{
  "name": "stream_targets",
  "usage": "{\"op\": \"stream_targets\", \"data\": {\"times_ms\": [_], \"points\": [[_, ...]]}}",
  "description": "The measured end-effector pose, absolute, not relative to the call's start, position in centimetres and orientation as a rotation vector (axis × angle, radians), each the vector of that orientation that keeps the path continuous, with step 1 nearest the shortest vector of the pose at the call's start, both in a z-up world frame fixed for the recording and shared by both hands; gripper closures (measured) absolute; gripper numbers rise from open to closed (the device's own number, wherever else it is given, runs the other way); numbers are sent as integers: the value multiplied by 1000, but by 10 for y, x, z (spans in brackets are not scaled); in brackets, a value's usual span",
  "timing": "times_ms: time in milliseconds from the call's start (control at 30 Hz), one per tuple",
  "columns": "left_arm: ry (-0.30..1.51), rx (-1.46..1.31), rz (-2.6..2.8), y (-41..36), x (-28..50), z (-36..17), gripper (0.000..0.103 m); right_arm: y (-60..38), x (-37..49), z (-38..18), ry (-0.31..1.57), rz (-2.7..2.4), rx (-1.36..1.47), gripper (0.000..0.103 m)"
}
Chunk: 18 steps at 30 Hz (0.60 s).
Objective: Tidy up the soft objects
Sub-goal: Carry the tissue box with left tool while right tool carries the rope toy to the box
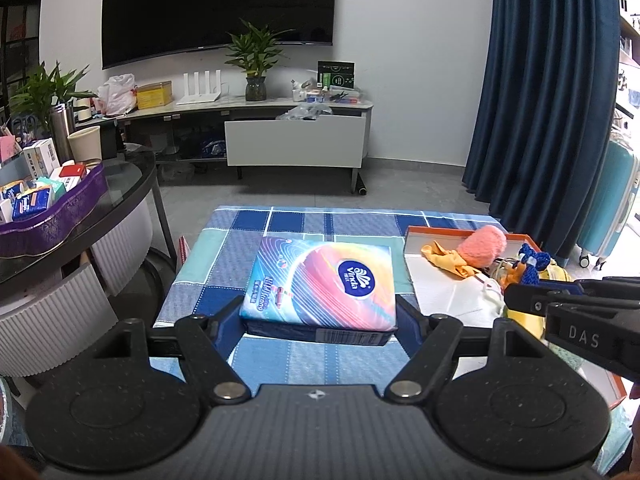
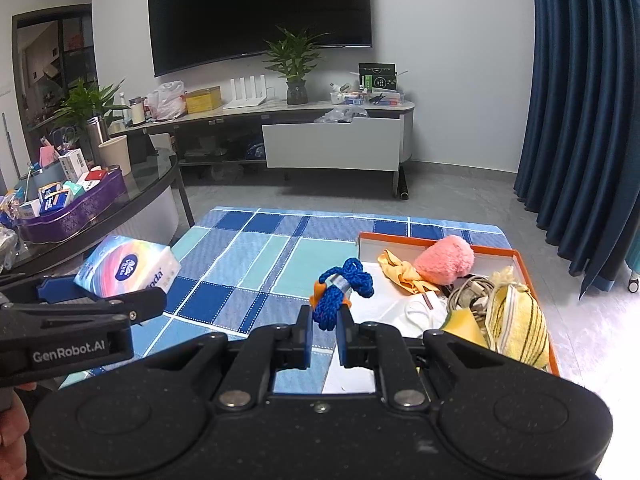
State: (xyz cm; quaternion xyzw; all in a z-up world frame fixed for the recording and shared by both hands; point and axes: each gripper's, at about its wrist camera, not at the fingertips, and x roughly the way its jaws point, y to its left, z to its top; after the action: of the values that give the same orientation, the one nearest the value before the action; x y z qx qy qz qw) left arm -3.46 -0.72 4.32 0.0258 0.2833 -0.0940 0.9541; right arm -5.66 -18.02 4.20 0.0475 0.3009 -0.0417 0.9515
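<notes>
Checked blue cloth [image 2: 256, 264] covers low table; grey floor, TV [image 2: 256, 12], blue curtain [image 2: 584, 120] beyond. Orange-rimmed box [image 2: 536, 280] sits on cloth's right part, holding pink plush [image 2: 444, 264], yellow rags, cables. Left gripper [image 1: 320, 320] tilts down above cloth left of box, jaws clamped on tissue pack [image 1: 324, 280]. Right gripper [image 2: 325, 330] just left of box, pinched shut on blue cord [image 2: 340, 292] with orange piece. Box's near corner hidden behind gripper; bit of hand cut off at frame edge.
</notes>
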Motion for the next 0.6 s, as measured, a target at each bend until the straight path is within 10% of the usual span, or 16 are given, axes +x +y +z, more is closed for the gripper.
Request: {"op": "stream_targets", "data": {"times_ms": [600], "points": [[603, 90, -295, -43, -55, 37, 27, -205, -83, 41, 612, -139, 115, 88]]}}
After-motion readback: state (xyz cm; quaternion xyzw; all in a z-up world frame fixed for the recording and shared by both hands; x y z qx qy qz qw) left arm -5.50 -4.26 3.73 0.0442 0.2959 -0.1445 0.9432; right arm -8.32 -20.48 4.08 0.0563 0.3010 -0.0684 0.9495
